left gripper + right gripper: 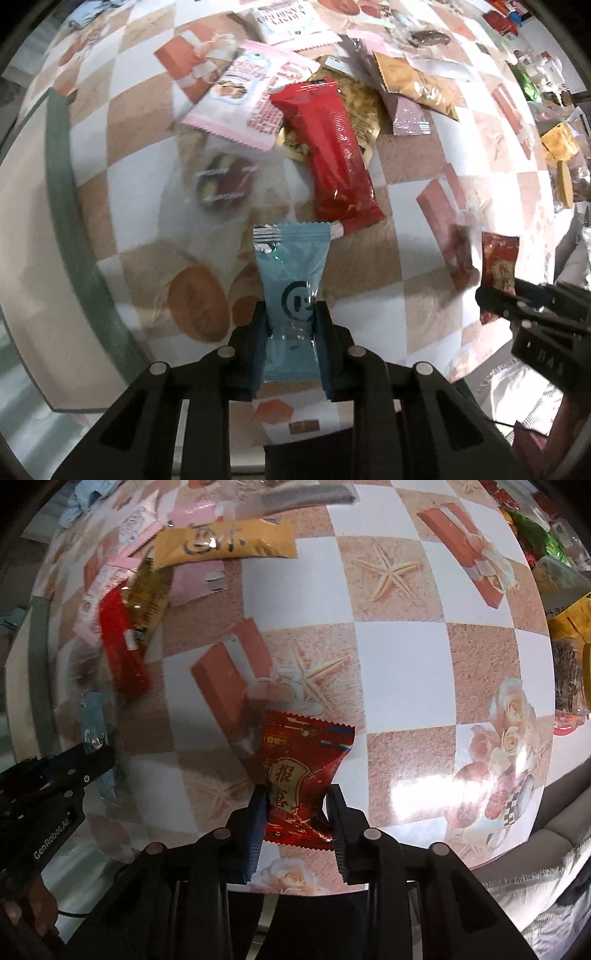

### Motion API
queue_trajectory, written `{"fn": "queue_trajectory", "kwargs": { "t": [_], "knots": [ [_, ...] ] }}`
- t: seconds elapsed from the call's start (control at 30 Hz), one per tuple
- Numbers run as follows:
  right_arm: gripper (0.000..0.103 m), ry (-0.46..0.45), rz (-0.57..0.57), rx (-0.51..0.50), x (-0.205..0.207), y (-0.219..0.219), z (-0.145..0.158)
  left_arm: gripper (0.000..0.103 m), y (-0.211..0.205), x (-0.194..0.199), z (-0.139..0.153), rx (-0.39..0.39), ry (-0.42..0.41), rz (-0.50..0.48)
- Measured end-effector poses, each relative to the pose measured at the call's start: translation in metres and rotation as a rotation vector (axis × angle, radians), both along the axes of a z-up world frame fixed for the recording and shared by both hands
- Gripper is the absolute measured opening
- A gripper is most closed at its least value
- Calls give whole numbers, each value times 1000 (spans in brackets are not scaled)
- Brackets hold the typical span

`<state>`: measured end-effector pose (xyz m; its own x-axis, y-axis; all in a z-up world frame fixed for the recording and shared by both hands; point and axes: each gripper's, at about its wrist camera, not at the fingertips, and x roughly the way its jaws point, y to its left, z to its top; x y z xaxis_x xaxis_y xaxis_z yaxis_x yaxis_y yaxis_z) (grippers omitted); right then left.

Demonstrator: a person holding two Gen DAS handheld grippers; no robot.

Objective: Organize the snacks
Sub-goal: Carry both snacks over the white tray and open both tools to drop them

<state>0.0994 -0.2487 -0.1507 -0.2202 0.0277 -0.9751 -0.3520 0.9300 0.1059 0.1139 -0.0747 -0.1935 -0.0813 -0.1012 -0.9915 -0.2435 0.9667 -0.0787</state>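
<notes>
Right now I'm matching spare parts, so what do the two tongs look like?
Both the left tongs and right tongs are matte black linkages with silver round pivot pins and dark blue ribbed pads. Seen from the right wrist view, the left tongs' body carries white "GenRobot.AI" lettering and a thin black cable.

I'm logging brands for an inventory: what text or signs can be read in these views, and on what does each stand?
"GenRobot.AI": side of the left gripper.
"报喜": red candy packet in the right gripper.
"酥", after a blurred character: tan snack packet.
"DAS": body of the right gripper, left wrist view.
Round face-like logo, no words: light blue packet.
White packet: print inverted, unreadable.
Pink-and-white packet: blurred.
</notes>
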Motion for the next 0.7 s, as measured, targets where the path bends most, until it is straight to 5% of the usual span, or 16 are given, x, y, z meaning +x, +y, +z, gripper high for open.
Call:
{"fn": "queue_trajectory", "kwargs": {
  "t": [0.33, 0.7],
  "knots": [
    [34, -22, 27, 34, 15, 12, 31, 27, 10, -17, 16, 10, -47, 54],
    [34, -73, 179, 71, 14, 87, 70, 27, 44, -41, 66, 31, -105, 165]
  ]
}}
